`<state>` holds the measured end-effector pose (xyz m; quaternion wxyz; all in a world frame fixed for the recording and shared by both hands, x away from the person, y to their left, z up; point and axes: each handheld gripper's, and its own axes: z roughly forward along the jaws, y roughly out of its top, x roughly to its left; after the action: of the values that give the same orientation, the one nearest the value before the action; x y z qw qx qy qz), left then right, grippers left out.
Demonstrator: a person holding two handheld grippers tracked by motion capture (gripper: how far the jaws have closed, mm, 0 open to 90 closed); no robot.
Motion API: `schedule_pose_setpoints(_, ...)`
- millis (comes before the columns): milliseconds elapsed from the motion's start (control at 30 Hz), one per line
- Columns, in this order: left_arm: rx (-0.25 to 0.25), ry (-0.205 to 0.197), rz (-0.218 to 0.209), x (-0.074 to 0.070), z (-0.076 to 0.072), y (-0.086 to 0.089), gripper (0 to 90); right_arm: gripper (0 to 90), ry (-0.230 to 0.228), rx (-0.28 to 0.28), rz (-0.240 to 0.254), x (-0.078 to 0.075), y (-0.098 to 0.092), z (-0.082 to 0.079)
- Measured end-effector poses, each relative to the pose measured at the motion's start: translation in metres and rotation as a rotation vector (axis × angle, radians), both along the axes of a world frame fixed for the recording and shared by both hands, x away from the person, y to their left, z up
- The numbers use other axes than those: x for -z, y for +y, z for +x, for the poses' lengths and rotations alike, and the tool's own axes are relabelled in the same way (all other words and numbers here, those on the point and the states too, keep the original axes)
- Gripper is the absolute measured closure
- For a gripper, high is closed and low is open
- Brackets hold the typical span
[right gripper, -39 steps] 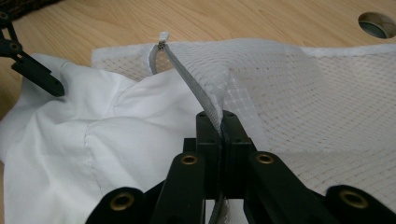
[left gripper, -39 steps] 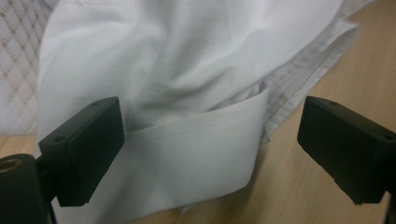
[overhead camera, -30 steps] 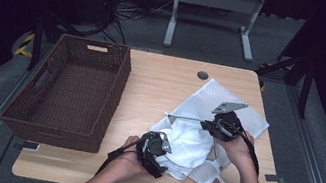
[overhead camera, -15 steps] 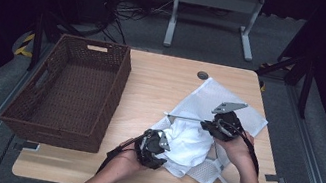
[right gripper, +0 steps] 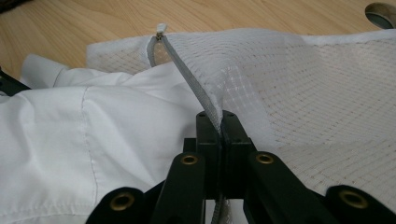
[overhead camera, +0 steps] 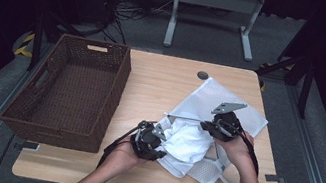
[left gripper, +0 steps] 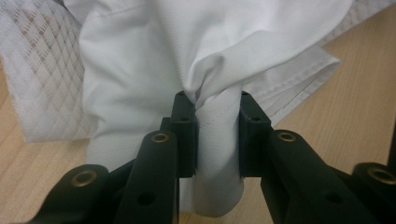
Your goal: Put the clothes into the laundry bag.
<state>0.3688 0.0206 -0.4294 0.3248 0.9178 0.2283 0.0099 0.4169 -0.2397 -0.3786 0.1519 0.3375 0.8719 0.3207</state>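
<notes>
While bunched, white shirt [left gripper: 154, 70] between left tongs [left gripper: 218, 135]

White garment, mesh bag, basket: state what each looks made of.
White garment: smooth woven cloth, likely cotton blend; stitched hems, soft folds.
Mesh bag: sheer synthetic netting; see-through diamond grid, grey zipper edge.
Basket: dark brown woven wicker or rattan; ribbed weave.

high: above, looking down | gripper views: close, level; all share white garment [overhead camera: 188, 142]
</notes>
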Motion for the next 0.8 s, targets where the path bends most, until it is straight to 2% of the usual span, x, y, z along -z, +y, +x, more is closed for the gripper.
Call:
schedule_pose_setpoints(333,0.007,-0.005,-0.049,-0.016,0.002,0.001,74.7,88.0,0.004,-0.008,-0.008,0.0,0.003,-0.002)
schedule_pose_setpoints(433,0.009,-0.007,-0.046,-0.017,0.004,-0.002,74.8,88.0,-0.003,-0.014,-0.003,-0.002,0.005,-0.002)
schedule_pose_setpoints(467,0.005,-0.006,-0.057,-0.017,0.005,-0.003,74.8,88.0,-0.006,-0.019,-0.002,-0.003,0.006,-0.002)
schedule_pose_setpoints(800,0.007,-0.018,-0.059,-0.025,0.015,-0.017,74.9,88.1,0.002,-0.059,-0.009,-0.002,0.018,-0.005)
